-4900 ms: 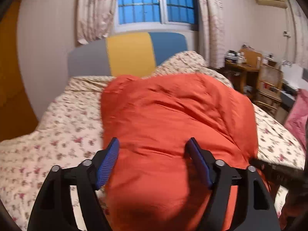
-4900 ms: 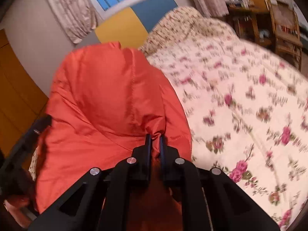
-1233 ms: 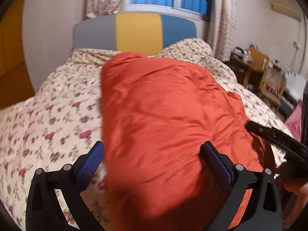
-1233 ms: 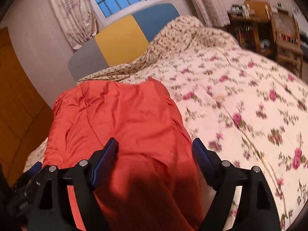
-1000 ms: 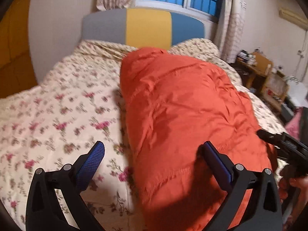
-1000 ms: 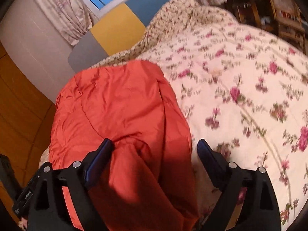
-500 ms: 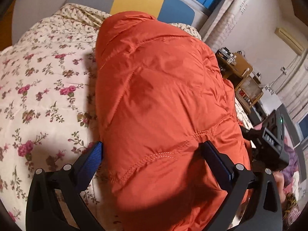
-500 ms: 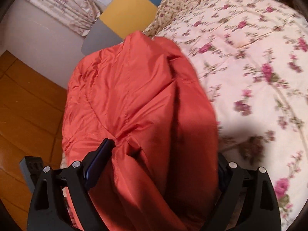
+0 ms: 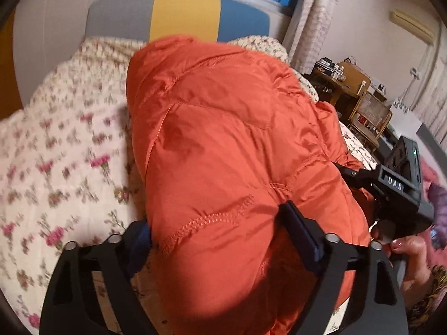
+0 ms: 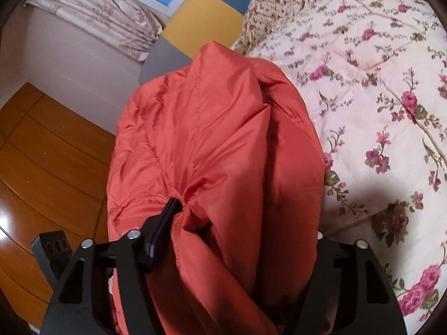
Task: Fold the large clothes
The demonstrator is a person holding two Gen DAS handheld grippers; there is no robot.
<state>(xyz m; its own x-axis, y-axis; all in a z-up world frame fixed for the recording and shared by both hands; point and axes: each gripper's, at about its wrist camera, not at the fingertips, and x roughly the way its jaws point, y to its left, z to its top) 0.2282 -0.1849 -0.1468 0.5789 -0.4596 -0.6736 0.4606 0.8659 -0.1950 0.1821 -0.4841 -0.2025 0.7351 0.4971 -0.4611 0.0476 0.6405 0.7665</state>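
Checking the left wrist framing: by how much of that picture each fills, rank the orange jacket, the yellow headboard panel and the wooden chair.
1. orange jacket, far the largest, though nearest the camera.
2. yellow headboard panel.
3. wooden chair, smallest, also farthest.

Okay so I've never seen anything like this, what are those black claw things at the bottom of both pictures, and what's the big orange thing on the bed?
Those are two hand-held grippers, one in each of a person's hands, each carrying a camera that looks out along its fingers. One picture comes from the left gripper, the other from the right gripper. The orange thing is a puffy jacket lying on a flowered bedspread. Both grippers have the jacket's near end between their fingers, and their jaws are closing on it. The person's hand shows holding the right gripper.
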